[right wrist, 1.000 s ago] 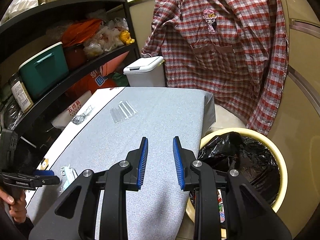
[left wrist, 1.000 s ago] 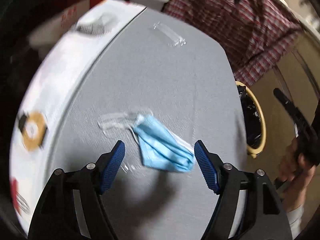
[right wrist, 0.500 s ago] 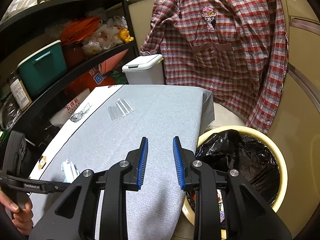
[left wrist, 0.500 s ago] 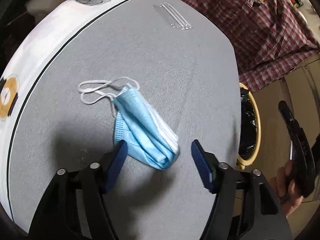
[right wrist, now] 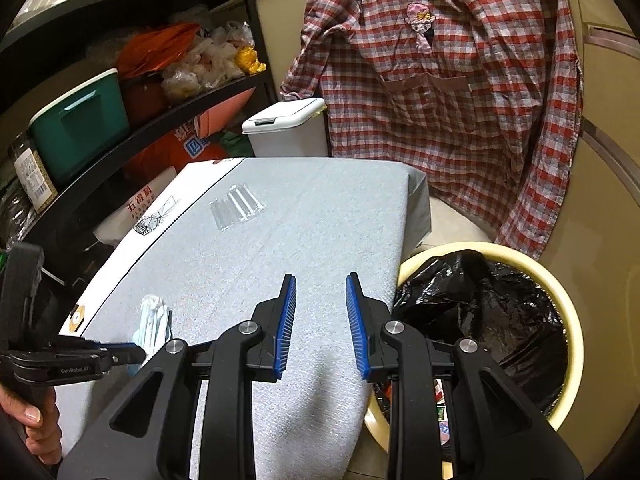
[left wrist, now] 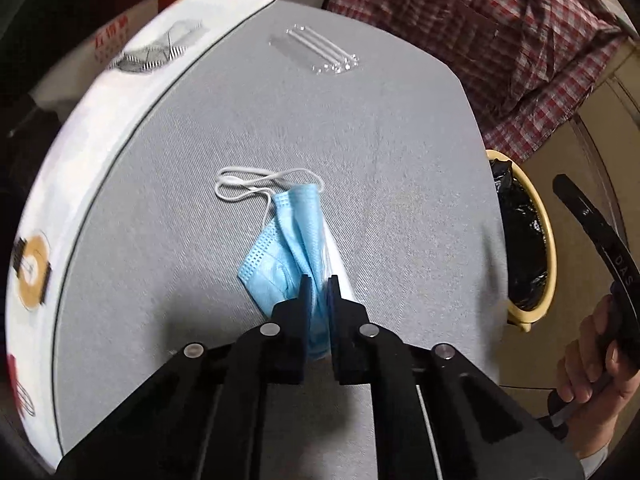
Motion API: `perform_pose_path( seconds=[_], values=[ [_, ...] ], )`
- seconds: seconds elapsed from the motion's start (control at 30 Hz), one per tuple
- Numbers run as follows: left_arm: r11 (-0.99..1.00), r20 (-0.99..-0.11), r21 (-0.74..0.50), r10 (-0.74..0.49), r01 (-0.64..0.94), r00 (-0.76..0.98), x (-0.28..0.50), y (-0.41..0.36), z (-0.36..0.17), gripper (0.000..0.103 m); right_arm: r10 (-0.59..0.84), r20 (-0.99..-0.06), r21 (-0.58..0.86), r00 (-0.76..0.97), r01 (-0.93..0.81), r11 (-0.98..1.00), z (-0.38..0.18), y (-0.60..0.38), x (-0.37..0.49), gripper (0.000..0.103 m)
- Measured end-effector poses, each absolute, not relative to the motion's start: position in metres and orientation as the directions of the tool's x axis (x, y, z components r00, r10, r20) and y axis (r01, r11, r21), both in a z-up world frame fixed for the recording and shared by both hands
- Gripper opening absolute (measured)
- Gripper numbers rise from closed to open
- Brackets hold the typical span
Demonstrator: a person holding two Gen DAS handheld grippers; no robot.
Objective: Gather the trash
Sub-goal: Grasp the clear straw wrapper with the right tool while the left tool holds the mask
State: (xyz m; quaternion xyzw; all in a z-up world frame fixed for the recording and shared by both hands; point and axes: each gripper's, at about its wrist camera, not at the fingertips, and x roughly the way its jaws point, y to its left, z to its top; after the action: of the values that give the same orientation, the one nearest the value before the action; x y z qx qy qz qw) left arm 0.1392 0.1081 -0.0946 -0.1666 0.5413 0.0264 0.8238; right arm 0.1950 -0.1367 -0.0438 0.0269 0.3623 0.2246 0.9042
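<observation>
Left wrist view is looking pretty much straight down at the grey table (left wrist: 400, 128), and the left gripper (left wrist: 318, 280) has its two fingers squeezed together on the near end of a blue face mask (left wrist: 296, 240). The rest of the mask lies on the grey cloth, with its white ear loops (left wrist: 256, 184) trailing off the far end. Further back on the same cloth sits a clear plastic wrapper (left wrist: 316, 54), well apart from the mask.

That view only catches a sliver of the yellow trash bin (left wrist: 542, 240) with its black bag, off the right edge of the table. Right wrist view shows the bin (right wrist: 572, 336) properly: it stands on the floor just beside the table, and some colourful packaging is visible down inside. The right gripper (right wrist: 320, 312) hovers over the table's near right edge with its blue pads apart and nothing between them. From here the mask (right wrist: 154, 322) is just a small bunched-up bit at the left.

Only the right view shows the shelf (right wrist: 132, 136) with the green box (right wrist: 80, 124), and the whole plaid shirt (right wrist: 448, 92) hanging behind a white lidded bin (right wrist: 286, 128).

Readable writing: "GenRobot.AI" on the side of the left gripper in the right view, and "DAS" on the right gripper's body in the left view. A white bag (right wrist: 140, 204) under the shelf has red Chinese characters, roughly "五得利".
</observation>
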Motion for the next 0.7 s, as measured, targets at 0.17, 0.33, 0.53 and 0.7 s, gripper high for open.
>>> perform_pose_path(
  seconds=[0.17,0.33,0.53,0.7],
  values=[
    [0.954,-0.894,-0.215,-0.106,-0.209,0.435,0.14,0.114,-0.089,0.006,0.437,-0.647,0.215,0.625,-0.401,0.891,-0.049,-0.125,0.199,0.027],
    [0.957,-0.882,-0.203,-0.086,-0.208,0.464,0.141,0.125,-0.082,0.006,0.454,-0.646,0.22,0.613,-0.42,0.88,-0.055,-0.106,0.201,0.027],
    [0.945,-0.862,-0.201,-0.047,-0.257,0.504,0.151,0.152,-0.075,0.006,0.502,-0.639,0.256,0.583,-0.455,0.853,-0.057,-0.081,0.208,0.026],
    [0.932,-0.85,-0.212,-0.028,-0.294,0.526,0.162,0.184,-0.071,0.006,0.532,-0.631,0.263,0.564,-0.49,0.831,-0.054,-0.053,0.222,0.027]
  ],
)
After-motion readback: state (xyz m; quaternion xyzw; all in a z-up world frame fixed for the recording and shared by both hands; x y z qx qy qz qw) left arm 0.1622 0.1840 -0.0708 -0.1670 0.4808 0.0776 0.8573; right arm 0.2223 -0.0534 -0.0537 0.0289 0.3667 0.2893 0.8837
